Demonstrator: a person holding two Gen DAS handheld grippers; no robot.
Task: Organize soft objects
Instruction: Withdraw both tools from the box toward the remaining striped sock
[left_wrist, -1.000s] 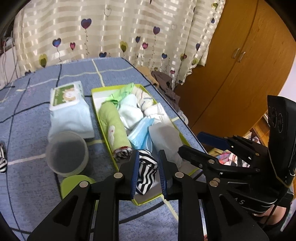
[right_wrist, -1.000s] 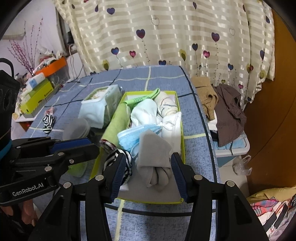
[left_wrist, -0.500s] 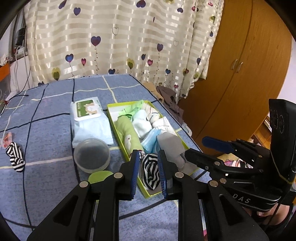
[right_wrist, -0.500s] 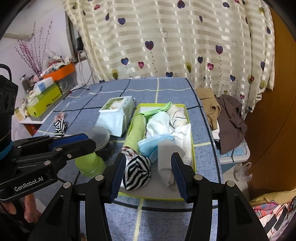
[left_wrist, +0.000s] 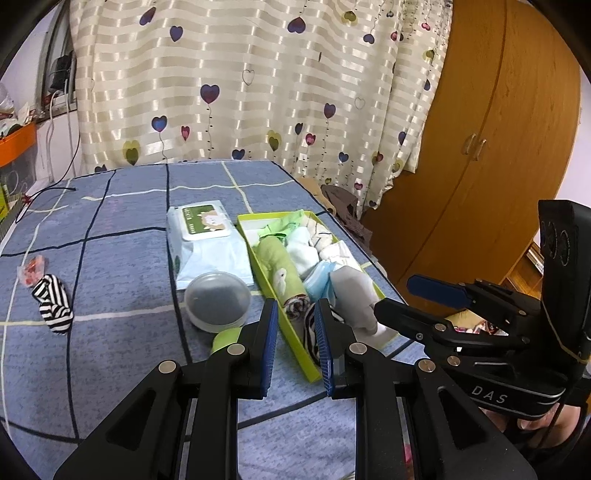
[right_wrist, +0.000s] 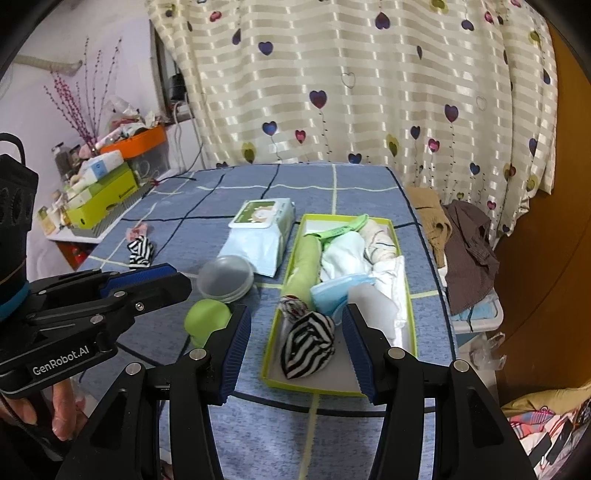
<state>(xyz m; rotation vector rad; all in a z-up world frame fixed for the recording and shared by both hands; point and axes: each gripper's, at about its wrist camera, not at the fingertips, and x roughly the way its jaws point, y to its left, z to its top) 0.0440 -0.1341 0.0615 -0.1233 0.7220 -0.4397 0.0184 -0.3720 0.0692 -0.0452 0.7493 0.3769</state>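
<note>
Now both grippers hang above the near end of the blue checked table (right_wrist: 332, 424), each with its jaws spread and nothing between the pads. Seen past the left gripper (left_wrist: 295, 345) is the near corner of the shallow lime-green cardboard tray (left_wrist: 295, 349); the right gripper (right_wrist: 297, 341) frames the black-and-white striped rolled sock (right_wrist: 308, 345), which lies on the tray's bare white floor at its near end, clear of both pads. Behind it the tray is packed with a rolled green cloth (right_wrist: 304, 267), a pale blue face mask (right_wrist: 334, 291), a grey folded sock (right_wrist: 373, 306) and white and cream pieces I cannot tell apart. A second striped sock (left_wrist: 51, 304) lies alone far out on the table's left side, well apart from the tray. Just left of the tray sit a soft pale-blue pack of wet wipes (right_wrist: 260, 236), a clear round plastic lid (right_wrist: 225, 277) and a small lime-green cup (right_wrist: 207, 321)
</note>
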